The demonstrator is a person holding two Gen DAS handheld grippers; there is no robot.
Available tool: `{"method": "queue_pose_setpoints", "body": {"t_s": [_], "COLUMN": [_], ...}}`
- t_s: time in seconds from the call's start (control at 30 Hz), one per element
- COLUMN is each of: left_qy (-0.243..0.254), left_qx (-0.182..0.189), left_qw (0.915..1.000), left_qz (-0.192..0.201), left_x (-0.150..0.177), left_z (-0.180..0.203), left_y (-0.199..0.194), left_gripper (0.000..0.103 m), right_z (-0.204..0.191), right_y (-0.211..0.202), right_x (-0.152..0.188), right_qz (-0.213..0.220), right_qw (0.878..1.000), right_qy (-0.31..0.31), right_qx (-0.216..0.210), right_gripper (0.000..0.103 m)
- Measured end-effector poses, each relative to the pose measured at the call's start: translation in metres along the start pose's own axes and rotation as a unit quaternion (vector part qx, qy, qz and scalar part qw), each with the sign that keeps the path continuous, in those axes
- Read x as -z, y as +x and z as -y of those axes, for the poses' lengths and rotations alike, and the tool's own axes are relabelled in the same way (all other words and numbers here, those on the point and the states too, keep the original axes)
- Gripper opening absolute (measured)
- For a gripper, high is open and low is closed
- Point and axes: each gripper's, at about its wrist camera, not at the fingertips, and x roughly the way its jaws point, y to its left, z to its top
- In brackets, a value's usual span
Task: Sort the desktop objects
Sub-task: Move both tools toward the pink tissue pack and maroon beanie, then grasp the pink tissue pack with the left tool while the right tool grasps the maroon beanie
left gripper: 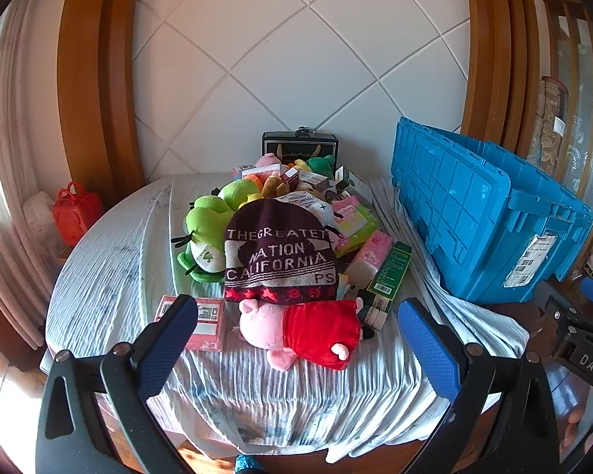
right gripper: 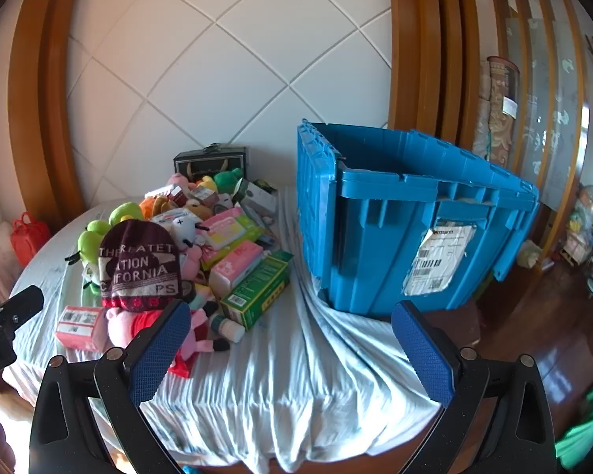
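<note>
A pile of objects lies on the cloth-covered table [left gripper: 110, 276]. At its front is a pink pig plush in a red dress [left gripper: 300, 331], also in the right wrist view [right gripper: 138, 322]. Behind it sits a dark knit hat with white lettering [left gripper: 280, 256] [right gripper: 138, 264], a green frog plush [left gripper: 205, 233], pink boxes [left gripper: 207, 322] and a green box [left gripper: 391, 270] [right gripper: 257, 294]. A blue crate [left gripper: 490, 213] [right gripper: 407, 237] stands on the right. My left gripper [left gripper: 296, 339] is open, just short of the pig. My right gripper [right gripper: 290, 347] is open over bare cloth.
A dark case [left gripper: 300, 144] stands at the back of the pile against the tiled wall. A red bag [left gripper: 77, 213] sits off the table's left. A wooden floor [right gripper: 533, 335] lies to the right beyond the crate. The table's front edge is just below both grippers.
</note>
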Motion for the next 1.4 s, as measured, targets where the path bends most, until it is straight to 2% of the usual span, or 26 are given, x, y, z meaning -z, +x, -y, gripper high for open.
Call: {"method": "queue_pose_setpoints", "body": {"t_s": [0.43,0.67,0.8,0.9,1.1,1.23,1.4], "left_qy": [-0.013,-0.033,-0.060,-0.079,-0.103,-0.122,-0.106], "left_qx": [-0.019,-0.043,-0.068,-0.100,-0.135,-0.125,-0.094], "left_qw": [0.9996,0.9973,0.9926,0.9863,0.9743,0.9658,0.9628], "left_qz": [-0.016,-0.049,-0.082,-0.104,-0.148,-0.192,-0.230], "left_x": [0.005,0.012,0.024,0.036,0.061,0.073,0.074], "left_z": [-0.013,-0.034,-0.064,-0.097,-0.165,-0.198,-0.206], "left_y": [0.011,0.030,0.044,0.057,0.092,0.130,0.178], "left_gripper": [0.103,0.103,0.103,0.103,0.103,0.103,0.103], "right_z": [-0.006,-0.016,-0.026,-0.035,-0.061,-0.085,-0.108], "right_y": [0.018,0.040,0.059,0.077,0.112,0.136,0.163], "right_x": [0.001,0.005,0.008,0.011,0.023,0.026,0.033], "right_qz": [-0.018,-0.043,-0.063,-0.077,-0.119,-0.148,-0.182], "right_qw": [1.000,0.999,0.997,0.995,0.990,0.985,0.980], "right_qy": [-0.005,-0.012,-0.019,-0.019,-0.021,-0.035,-0.043], "right_qx": [-0.009,-0.024,-0.038,-0.053,-0.079,-0.076,-0.063], "right_gripper": [0.103,0.103,0.103,0.103,0.103,0.103,0.103]}}
